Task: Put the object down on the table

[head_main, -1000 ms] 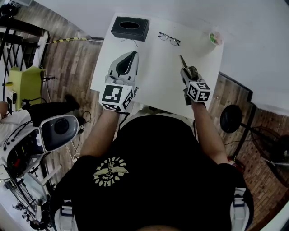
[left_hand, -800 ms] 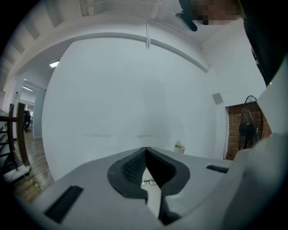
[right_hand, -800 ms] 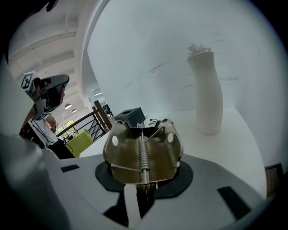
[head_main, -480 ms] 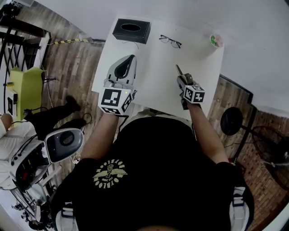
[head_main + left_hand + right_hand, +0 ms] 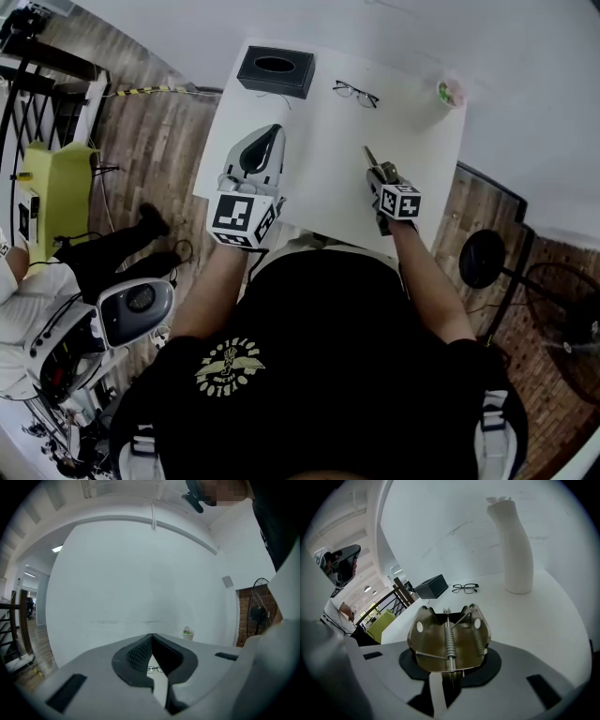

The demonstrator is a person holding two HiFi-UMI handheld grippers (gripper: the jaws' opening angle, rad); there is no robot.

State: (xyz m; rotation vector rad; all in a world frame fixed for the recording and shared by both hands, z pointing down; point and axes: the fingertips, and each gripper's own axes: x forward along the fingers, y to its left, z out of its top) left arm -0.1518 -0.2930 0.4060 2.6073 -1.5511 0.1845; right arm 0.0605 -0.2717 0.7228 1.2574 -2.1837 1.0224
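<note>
I hold a pair of tongs in each hand over a white table (image 5: 328, 122) with a smooth, matt top. The right gripper (image 5: 379, 173) tilts downward and its jaws pinch a metal spring clip (image 5: 371, 159), which hangs over the near right part of the table; I cannot tell whether it touches the surface yet. In the right gripper view the metal spring clip (image 5: 449, 639) is brass-coloured, made of thin curved plates with a round hole near each upper corner, a tight coil spring down the middle and a second spring on the right. The dark pads grip it at its lower end, so the broad plates face out beyond the jaws. I judge it light, stiff and not fragile, though the bare metal looks slick. The flat lower end by the springs seems the safest place to hold, because squeezing the wide plates could spring it open. The left gripper (image 5: 265, 136) waits level at the near left of the table, its ribbed black pads pressed together at the tips with nothing between them. At the far side stand a black rectangular tissue box (image 5: 275, 72) with an oval slot, thin-framed glasses (image 5: 355, 92) lying flat, and a white vase (image 5: 513, 550) to the far right
</note>
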